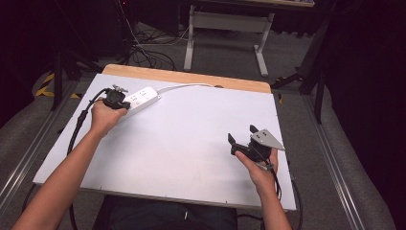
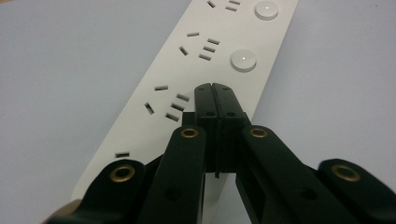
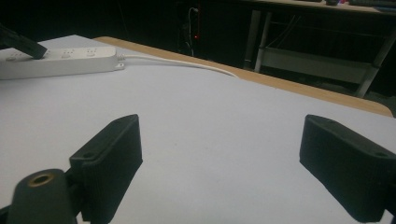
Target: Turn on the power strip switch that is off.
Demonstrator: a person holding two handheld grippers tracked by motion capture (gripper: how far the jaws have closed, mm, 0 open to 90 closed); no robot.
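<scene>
A long white plastic power strip (image 1: 142, 99) lies at the far left of the pale grey tabletop (image 1: 191, 139), its white cord (image 1: 186, 86) running right along the light wooden strip (image 1: 191, 76) at the table's far edge. The person's left hand (image 1: 106, 116) holds the left gripper (image 1: 116, 99) down at the near end of the strip; in the left gripper view its two black jaws are pressed flat together with nothing between them, and their tips (image 2: 213, 88) rest on or just above the strip's top face, beside a group of socket slots (image 2: 175, 106) and short of the nearest round white button (image 2: 243, 60). Whether the tips actually touch the plastic cannot be told. A second round button (image 2: 266, 9) sits farther along the strip. Well apart, at the near right of the table, the right hand (image 1: 261, 170) holds the right gripper (image 1: 243, 135) with its grey three-cornered plate (image 1: 265, 139) on top; its jaws stand spread wide and empty above bare tabletop, pointing towards the far side. In the right gripper view the strip (image 3: 60, 60) lies far off at the left with the other gripper's dark tip (image 3: 21, 44) on it.
</scene>
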